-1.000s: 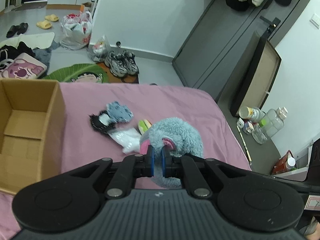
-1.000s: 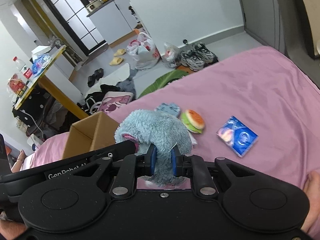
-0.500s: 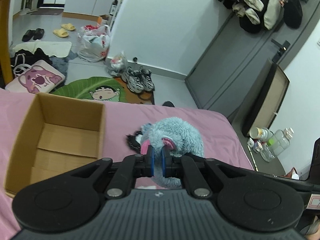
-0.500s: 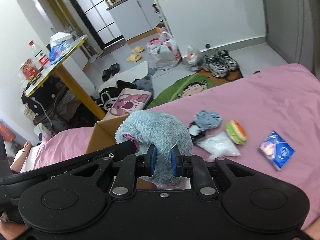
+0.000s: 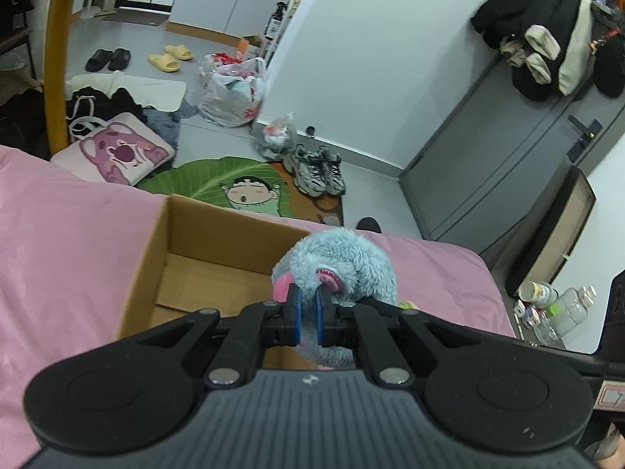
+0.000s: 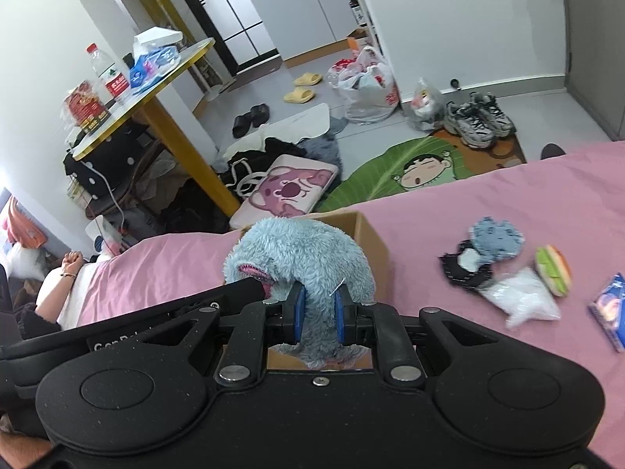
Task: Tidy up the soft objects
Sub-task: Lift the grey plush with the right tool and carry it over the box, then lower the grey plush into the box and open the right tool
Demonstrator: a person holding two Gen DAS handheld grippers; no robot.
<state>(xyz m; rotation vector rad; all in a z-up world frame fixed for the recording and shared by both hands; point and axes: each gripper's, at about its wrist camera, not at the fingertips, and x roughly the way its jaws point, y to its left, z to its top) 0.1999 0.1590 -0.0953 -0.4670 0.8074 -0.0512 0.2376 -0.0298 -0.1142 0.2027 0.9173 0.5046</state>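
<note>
Beyond the pink bedspread (image 5: 70, 234) we see a cluttered grey floor: a green leaf-shaped cartoon rug (image 5: 218, 179), grey sneakers (image 5: 318, 170) on its right, a pink bear cushion (image 5: 117, 154) at left, yellow slippers (image 6: 302, 88) farther off, and a yellow-legged table (image 6: 156, 78) bearing a water bottle (image 6: 107, 74).

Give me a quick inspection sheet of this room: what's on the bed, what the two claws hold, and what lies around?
Surface: bed with pink sheet.
Job's things: blue plush toy held over an open cardboard box; burger toy, small blue plush, white packet, blue packet lie on the sheet.
Clutter: sneakers, slippers, plastic bags, clothes on the floor.
Grippers: left gripper and right gripper both clamp the plush toy.
Cables: white cable by the table.
Surroundings: yellow-legged table, grey door.
</note>
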